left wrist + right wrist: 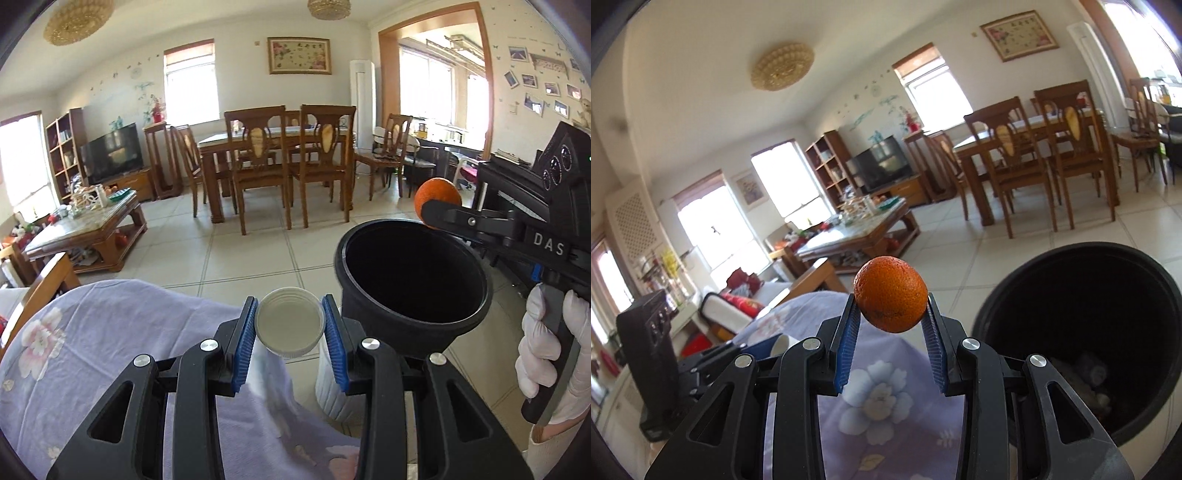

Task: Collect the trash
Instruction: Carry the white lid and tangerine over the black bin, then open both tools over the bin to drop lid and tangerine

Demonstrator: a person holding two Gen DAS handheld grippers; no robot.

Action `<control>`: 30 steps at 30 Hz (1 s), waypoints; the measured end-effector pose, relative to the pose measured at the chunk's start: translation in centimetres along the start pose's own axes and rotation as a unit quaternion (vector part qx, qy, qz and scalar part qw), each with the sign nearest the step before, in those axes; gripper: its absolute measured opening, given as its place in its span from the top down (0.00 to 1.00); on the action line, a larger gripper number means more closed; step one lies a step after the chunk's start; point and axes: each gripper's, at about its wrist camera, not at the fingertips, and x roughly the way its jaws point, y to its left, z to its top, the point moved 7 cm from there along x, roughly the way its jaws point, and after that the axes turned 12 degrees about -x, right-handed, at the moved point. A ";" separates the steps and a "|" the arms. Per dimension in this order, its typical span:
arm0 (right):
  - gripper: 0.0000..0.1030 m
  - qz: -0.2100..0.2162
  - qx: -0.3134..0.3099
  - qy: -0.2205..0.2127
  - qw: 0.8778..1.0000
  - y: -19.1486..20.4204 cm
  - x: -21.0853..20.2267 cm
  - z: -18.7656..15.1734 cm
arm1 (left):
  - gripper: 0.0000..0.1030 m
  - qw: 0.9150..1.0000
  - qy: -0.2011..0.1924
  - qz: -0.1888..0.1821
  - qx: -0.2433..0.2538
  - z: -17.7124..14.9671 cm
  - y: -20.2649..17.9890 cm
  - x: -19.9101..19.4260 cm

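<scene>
My left gripper [290,325] is shut on a white plastic lid [290,323], its hollow side facing the camera, held just left of a black trash bin [413,314]. In the left wrist view the right gripper [437,210] comes in from the right over the bin's far rim, shut on an orange [437,195], with a white-gloved hand [554,354] on its handle. From the right wrist, the right gripper [891,306] clamps the orange [891,295] between blue pads, left of the black trash bin [1082,332], which holds some trash at its bottom. The left gripper [753,349] shows at lower left.
A bed or sofa with a lilac floral cover [110,369] lies under both grippers. A white ribbed container [328,387] stands beside the bin. Farther off are a cluttered coffee table [88,229], a dining table with chairs [280,162] and tiled floor [258,251].
</scene>
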 end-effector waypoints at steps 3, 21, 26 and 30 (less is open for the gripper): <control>0.67 -0.056 0.022 -0.003 0.998 -4.7 -1.4 -0.4 | 0.66 1.000 0.004 -0.029 0.006 0.4 -2.9 1.9; 0.66 -0.210 0.117 0.077 0.967 -18.6 0.5 -7.0 | 0.65 0.989 0.085 -0.119 0.036 -2.4 -14.0 13.8; 0.65 -0.214 0.123 0.086 0.965 -18.8 1.4 -7.2 | 0.64 0.989 0.094 -0.114 0.033 -2.7 -13.9 14.3; 0.64 -0.216 0.135 0.087 0.963 -18.6 1.5 -7.2 | 0.64 0.989 0.098 -0.107 0.035 -2.8 -13.5 14.0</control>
